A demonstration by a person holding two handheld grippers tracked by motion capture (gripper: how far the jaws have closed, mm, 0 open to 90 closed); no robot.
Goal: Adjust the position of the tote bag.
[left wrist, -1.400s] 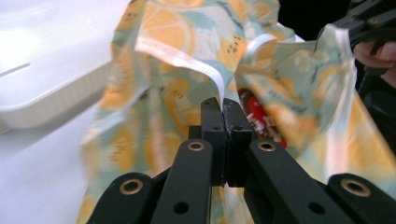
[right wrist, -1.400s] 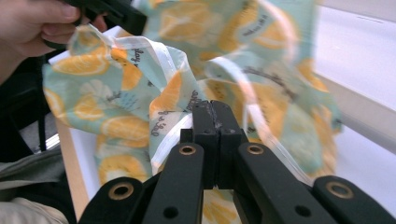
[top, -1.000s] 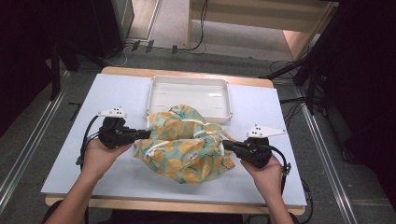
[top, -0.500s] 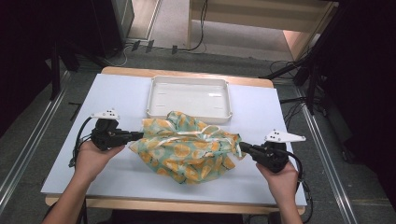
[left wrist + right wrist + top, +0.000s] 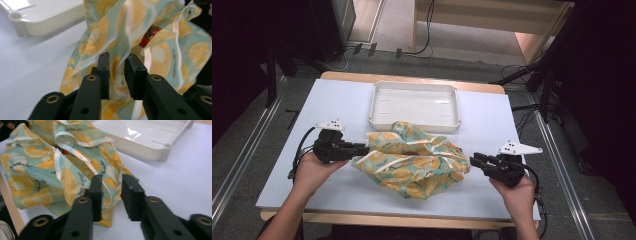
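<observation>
A soft bag of pale green cloth printed with orange slices lies crumpled in the middle of the white table, with white cords at its mouth. Something red shows inside it. My left gripper sits at the bag's left edge; its jaws have just been opening, and loose cloth shows in the gap without being pinched. My right gripper is at the bag's right edge. Its jaws have also just been opening, and the bag's corner lies just past the tips, unpressed.
An empty white tray stands just behind the bag, toward the far edge of the table. The table's wooden front edge runs close below both hands. Cables trail on the floor beyond the table.
The right hand pulled out to the right, and the bunched bag spread wider and flatter. Both grippers, shut on the cloth earlier, now stand with their jaws apart.
</observation>
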